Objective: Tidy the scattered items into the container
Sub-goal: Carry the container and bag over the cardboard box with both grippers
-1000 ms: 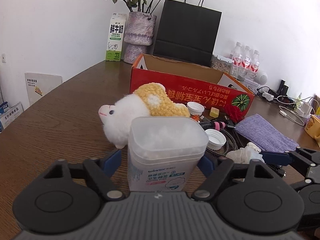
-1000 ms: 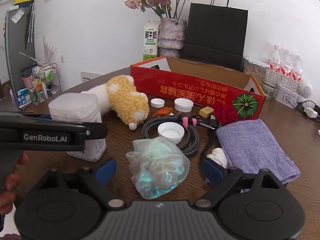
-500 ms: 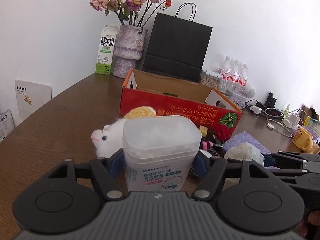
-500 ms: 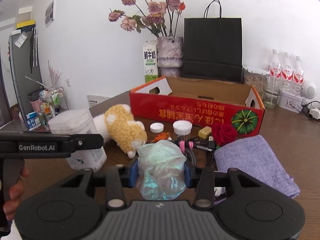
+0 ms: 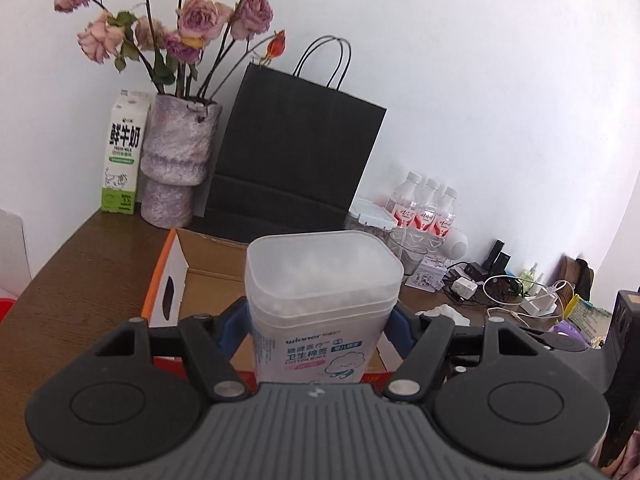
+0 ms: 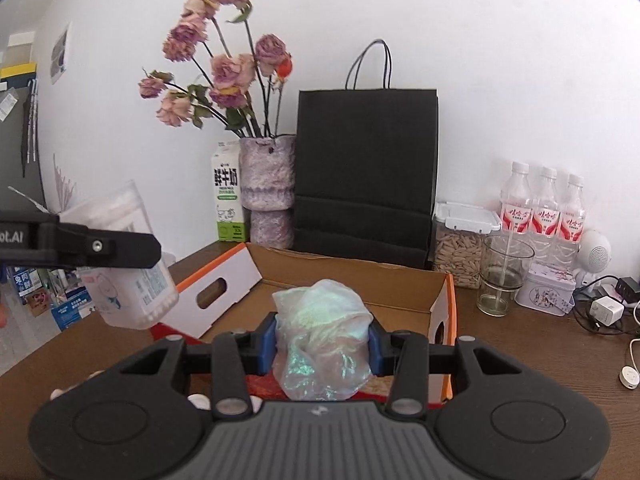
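Beyond the table edge, the open cardboard box (image 6: 360, 280) lies just ahead and below both tongs, left tongs (image 5: 320, 320) clamped on the cotton-swab tub (image 5: 324, 300), right tongs (image 6: 322, 340) clamped on the crumpled iridescent bag (image 6: 324, 332).

A brown wooden table (image 6: 520, 344) carries everything here. The open red cardboard box (image 6: 360, 280) sits on it near the middle. Behind the box, along the wall, stand a milk carton (image 6: 227, 200), a mottled purple vase (image 6: 269, 184) of dried roses and a black paper bag (image 6: 366, 168). Off to the right: a seed jar (image 6: 460, 248), a glass (image 6: 505, 276), three water bottles (image 6: 544, 204), a small tin (image 6: 546, 290), plus chargers and cables (image 6: 604, 308).
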